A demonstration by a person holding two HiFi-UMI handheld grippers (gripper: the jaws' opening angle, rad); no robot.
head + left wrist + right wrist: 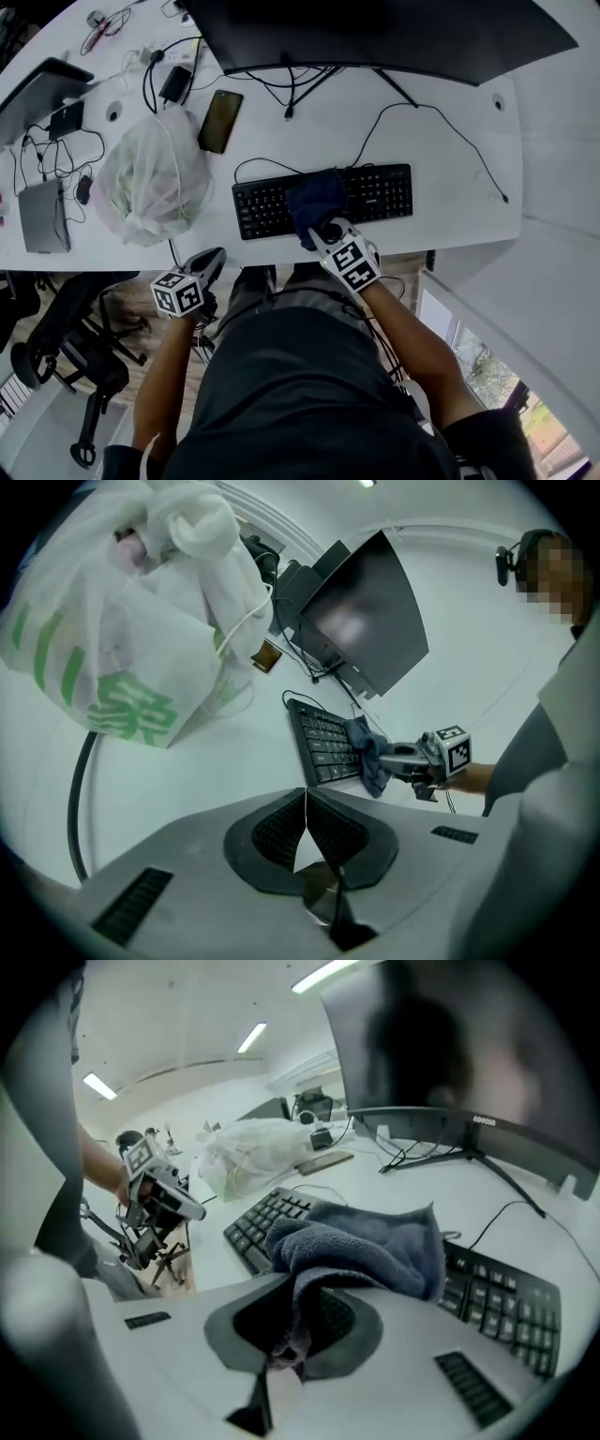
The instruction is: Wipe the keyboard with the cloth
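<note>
A black keyboard (375,192) lies along the white desk's front edge. A dark blue cloth (317,199) rests over its middle keys, and my right gripper (323,234) is shut on the cloth's near end. In the right gripper view the cloth (366,1246) bunches out of the jaws over the keyboard (497,1297). My left gripper (212,262) hangs off the desk's front edge, left of the keyboard, shut with nothing in it. From the left gripper view its jaws (305,829) meet, and the keyboard (323,744), cloth (367,757) and right gripper (398,758) show beyond.
A full white plastic bag (150,178) sits left of the keyboard. A phone (220,120), cables and a charger lie behind it. A large monitor (375,33) stands at the back. A laptop (42,89) is at far left. Office chairs (66,347) stand below the desk edge.
</note>
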